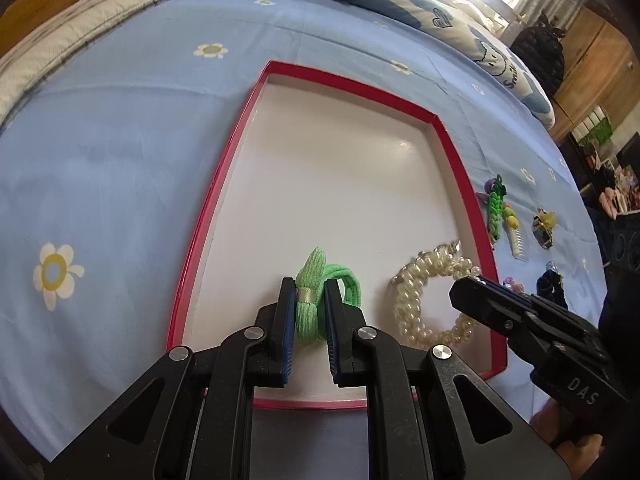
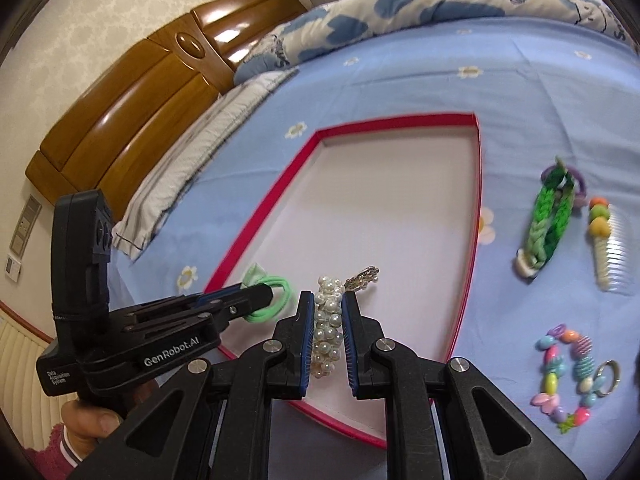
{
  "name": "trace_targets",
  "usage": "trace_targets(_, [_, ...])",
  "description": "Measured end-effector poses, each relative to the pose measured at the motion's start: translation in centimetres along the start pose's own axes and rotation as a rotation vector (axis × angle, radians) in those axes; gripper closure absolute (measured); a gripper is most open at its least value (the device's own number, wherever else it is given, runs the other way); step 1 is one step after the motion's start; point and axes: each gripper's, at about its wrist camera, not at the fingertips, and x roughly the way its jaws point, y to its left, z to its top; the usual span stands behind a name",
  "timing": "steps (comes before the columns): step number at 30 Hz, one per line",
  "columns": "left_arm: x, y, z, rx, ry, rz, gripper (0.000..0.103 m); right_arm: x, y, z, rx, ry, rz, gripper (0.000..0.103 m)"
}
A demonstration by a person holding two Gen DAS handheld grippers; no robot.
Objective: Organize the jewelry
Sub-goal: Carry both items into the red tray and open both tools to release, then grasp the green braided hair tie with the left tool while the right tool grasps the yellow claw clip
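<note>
The green tie (image 1: 316, 300), a soft ribbed elastic loop with a pale band at its knot, sits in the near part of the tray (image 1: 224, 184), pinched at that knot by the left gripper (image 1: 309, 304), whose jaws are clenched on it. It looks light and springy, so a hold at the bunched knot should keep it from slipping out. Just right of it in the tray lies the pearl piece (image 2: 328, 328), a curved cluster of smooth round beads with a small metal clasp; the right gripper (image 2: 327, 332) has its jaws closed on the beads. Beads are hard and slick, so a grip across the thick middle seems safest. The tray is shallow, white inside, red-rimmed, on a blue flowered sheet (image 1: 120, 128). Right of the tray lie a braided green band (image 2: 548, 224), a comb (image 2: 612, 256) and a bead bracelet (image 2: 568, 372).
</note>
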Motion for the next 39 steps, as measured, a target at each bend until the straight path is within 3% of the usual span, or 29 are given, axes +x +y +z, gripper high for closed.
trace_targets(10, [0.6,-0.2,0.0,0.024,0.003,0.038,0.088,1.4,-1.1,-0.5,0.014,0.043,-0.045,0.089])
trace_targets(16, [0.5,-0.5,0.1,0.038,0.000,0.059,0.071,1.5,-1.0,-0.4,0.000,0.053,-0.054,0.085])
trace_targets(23, [-0.1,-0.2,0.1,0.029,-0.002,0.064,0.068,1.3,-1.0,-0.3,0.008,0.046,-0.053,0.084])
trace_targets(26, [-0.9,-0.5,0.2,0.033,-0.018,0.062,0.065,0.4,-0.8,-0.3,0.006,0.027,-0.045,0.082])
trace_targets(30, [-1.9,-1.3,0.3,0.040,-0.035,0.050,0.063,-1.6,-0.9,-0.5,0.012,-0.010,-0.041,0.066])
trace_targets(39, [-3.3,-4.6,0.1,0.091,-0.054,0.009,0.059,-7.2,-3.9,-1.9,0.084,-0.098,-0.090,0.065])
